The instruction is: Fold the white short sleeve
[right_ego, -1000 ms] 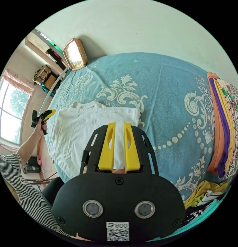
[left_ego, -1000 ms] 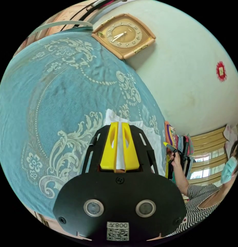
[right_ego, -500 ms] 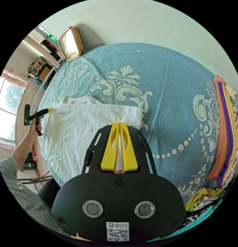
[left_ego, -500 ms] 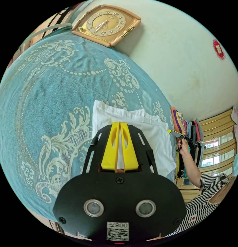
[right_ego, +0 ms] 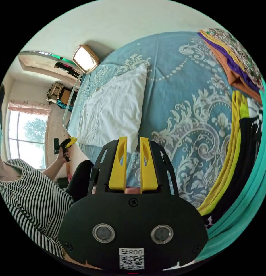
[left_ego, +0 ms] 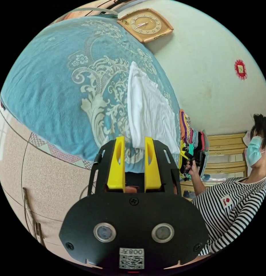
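The left gripper [left_ego: 134,143] has its fingers spread, empty, just off the shirt [left_ego: 148,115], which lies folded on the blue bedspread [left_ego: 52,86]. The right gripper [right_ego: 133,143] also gapes empty near the shirt's corner; its fingers cover the hem there.

The white short sleeve [right_ego: 113,110] lies folded flat, slightly wrinkled, on the blue patterned bedspread [right_ego: 179,95].

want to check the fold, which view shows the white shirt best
The right gripper view: the shirt lies broad and flat on the bedspread, most of its outline visible. The left gripper view shows it narrow and foreshortened.
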